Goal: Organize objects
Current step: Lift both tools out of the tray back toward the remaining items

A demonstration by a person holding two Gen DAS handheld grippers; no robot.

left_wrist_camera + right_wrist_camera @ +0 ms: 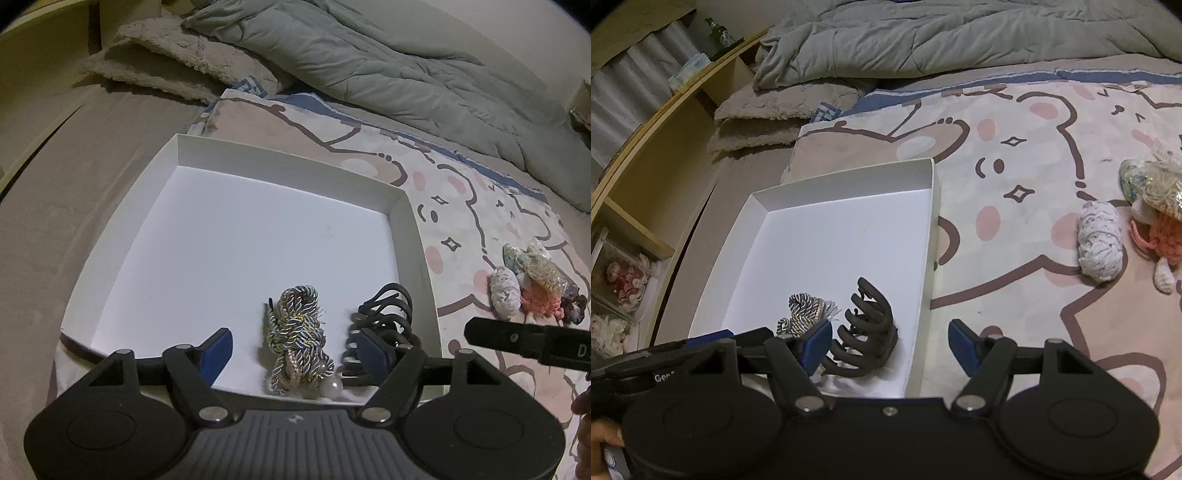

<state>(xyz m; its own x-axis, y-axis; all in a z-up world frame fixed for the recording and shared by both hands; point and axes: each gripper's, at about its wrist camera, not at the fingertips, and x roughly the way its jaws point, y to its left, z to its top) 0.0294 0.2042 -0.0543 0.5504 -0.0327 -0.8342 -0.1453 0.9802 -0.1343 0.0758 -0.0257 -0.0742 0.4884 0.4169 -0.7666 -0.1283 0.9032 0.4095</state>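
Note:
A white shallow box (288, 158) lies on the bed; it also shows in the right wrist view (934, 221). Inside it, near the front, lie a braided metallic cord with a pearl (299, 336) and a black hair claw clip (388, 314); both show in the right wrist view, the cord (807, 310) and the clip (868, 328). My left gripper (299, 350) is open, its fingers either side of the cord. My right gripper (890, 347) is open and empty over the box's right wall. A pile of scrunchies and yarn items (532, 280) lies to the right on the sheet (1100, 240).
A bear-print sheet (1015, 184) covers the bed. A grey duvet (369, 62) and fluffy pillows (166, 62) lie at the back. A wooden shelf unit (646, 177) stands at the left with boxes and a bottle.

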